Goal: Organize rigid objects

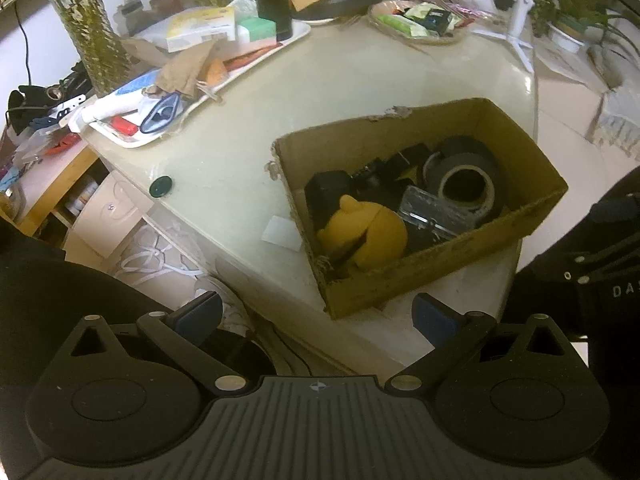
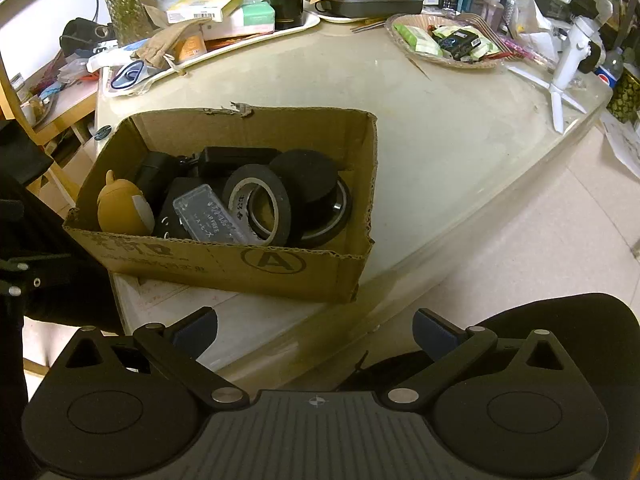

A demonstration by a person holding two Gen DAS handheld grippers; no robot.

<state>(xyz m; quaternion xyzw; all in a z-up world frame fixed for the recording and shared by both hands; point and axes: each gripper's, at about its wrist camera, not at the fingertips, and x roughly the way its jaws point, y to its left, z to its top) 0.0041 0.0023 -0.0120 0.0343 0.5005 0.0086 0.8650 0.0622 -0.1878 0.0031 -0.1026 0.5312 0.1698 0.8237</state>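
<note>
An open cardboard box (image 1: 432, 276) (image 2: 224, 264) stands at the near corner of a pale table (image 1: 320, 92) (image 2: 440, 132). Inside lie a yellow toy (image 1: 364, 236) (image 2: 124, 208), black tape rolls (image 1: 468, 188) (image 2: 260, 204), a clear plastic case (image 1: 428, 212) (image 2: 208, 216) and several black items. My left gripper (image 1: 316, 316) is open and empty, held just in front of and below the box. My right gripper (image 2: 316, 330) is open and empty, also in front of the box, off the table edge.
A white tray (image 1: 208, 92) (image 2: 256, 36) piled with boxes, paper and a dark bottle sits at the back left. A wicker dish (image 1: 420, 24) (image 2: 444, 40) of packets and a white tripod (image 2: 568, 68) stand at the back right. A small dark cap (image 1: 161, 186) lies on the table's left edge.
</note>
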